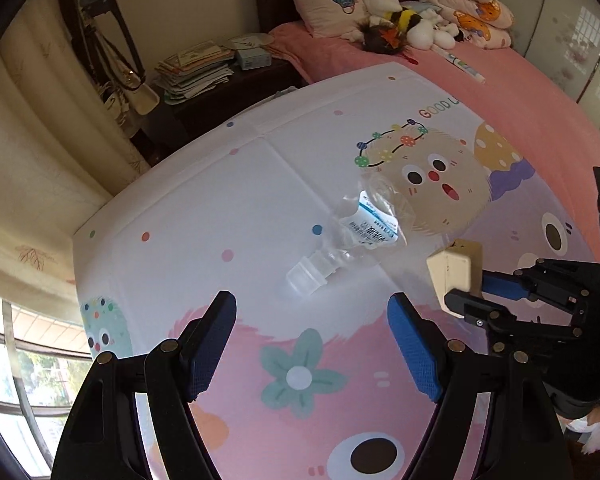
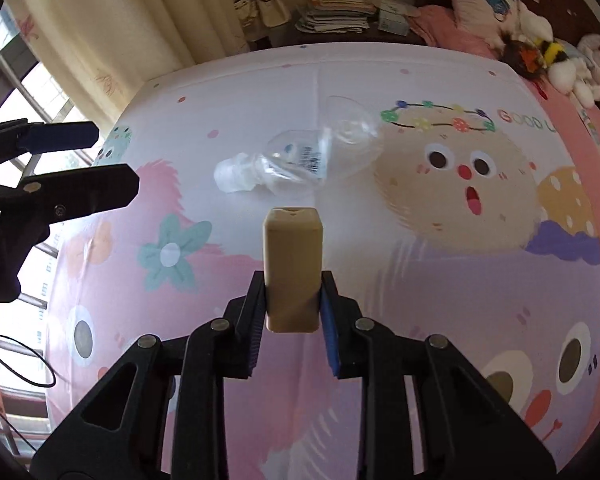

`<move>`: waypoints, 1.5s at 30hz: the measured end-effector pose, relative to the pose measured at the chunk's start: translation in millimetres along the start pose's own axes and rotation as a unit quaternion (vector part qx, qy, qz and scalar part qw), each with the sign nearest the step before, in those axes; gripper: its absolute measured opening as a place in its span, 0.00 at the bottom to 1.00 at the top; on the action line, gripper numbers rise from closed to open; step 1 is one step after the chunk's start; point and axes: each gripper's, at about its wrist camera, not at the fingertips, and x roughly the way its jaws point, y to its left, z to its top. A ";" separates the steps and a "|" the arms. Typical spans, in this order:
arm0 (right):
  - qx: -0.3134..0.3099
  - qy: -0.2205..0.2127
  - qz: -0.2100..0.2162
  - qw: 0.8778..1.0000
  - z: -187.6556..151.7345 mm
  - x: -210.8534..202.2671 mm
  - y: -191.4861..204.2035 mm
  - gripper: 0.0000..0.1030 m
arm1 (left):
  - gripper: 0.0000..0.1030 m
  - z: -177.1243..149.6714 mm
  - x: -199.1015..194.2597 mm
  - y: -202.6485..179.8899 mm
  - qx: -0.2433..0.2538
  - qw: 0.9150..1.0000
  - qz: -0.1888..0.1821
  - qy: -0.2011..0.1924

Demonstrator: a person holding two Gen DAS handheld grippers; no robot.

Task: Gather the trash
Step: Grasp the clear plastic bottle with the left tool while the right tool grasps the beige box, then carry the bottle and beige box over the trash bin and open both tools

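A crushed clear plastic bottle [image 1: 364, 220] with a white label lies on its side on the cartoon-print table cover [image 1: 220, 200], its cap pointing at my left gripper [image 1: 312, 300]. That gripper hangs open just short of the cap, with nothing between its fingers. To its right, my right gripper [image 1: 474, 292] is shut on a small beige carton [image 1: 454, 268]. In the right wrist view the carton [image 2: 293, 248] stands upright between the pads of the right gripper [image 2: 293, 284], with the bottle [image 2: 296, 160] just beyond it. The left gripper [image 2: 116, 162] shows open at the left.
A bed with a pink sheet [image 1: 520, 92] runs behind the table, carrying a pillow [image 1: 328, 0], plush toys [image 1: 404, 24] and a folded quilt. A dark nightstand with stacked books [image 1: 196, 68] stands at the back left. Curtains [image 1: 40, 140] and a window lie left.
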 end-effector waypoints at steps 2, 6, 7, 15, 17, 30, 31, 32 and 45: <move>0.034 -0.006 -0.010 0.999 -3.1 -7.4 -19.7 0.22 | 0.78 8.6 10.0 -20.9 0.024 1.000 0.004 0.002; 0.094 -0.013 -0.029 0.995 -11.8 -18.9 -54.8 0.22 | 0.78 23.2 35.1 -55.2 0.064 0.998 0.024 0.003; 0.108 -0.016 -0.030 0.994 -13.4 -20.7 -61.5 0.22 | 0.78 26.5 41.0 -62.2 0.072 0.997 0.032 0.001; 0.159 -0.033 -0.042 0.986 -29.9 -38.6 -91.5 0.22 | 0.78 45.3 89.0 -87.7 0.094 0.993 0.076 0.008; 0.165 -0.034 -0.044 0.985 -31.5 -39.0 -95.8 0.22 | 0.75 48.3 98.0 -91.1 0.099 0.992 0.077 0.010; 0.171 -0.043 -0.039 0.983 -49.5 -60.2 -89.4 0.22 | 0.48 33.6 52.4 -82.4 0.070 0.997 0.021 0.006; 0.167 -0.044 -0.037 0.984 -51.3 -64.6 -86.3 0.22 | 0.48 27.3 41.4 -84.6 0.072 0.997 0.017 0.006; 0.163 -0.044 -0.034 0.985 -53.5 -69.3 -82.9 0.22 | 0.48 19.7 30.2 -86.9 0.072 0.997 0.013 0.005; 0.066 -0.055 0.026 0.996 -124.8 -168.0 -46.0 0.22 | 0.48 -104.5 -119.3 -153.8 -0.019 1.000 -0.006 0.010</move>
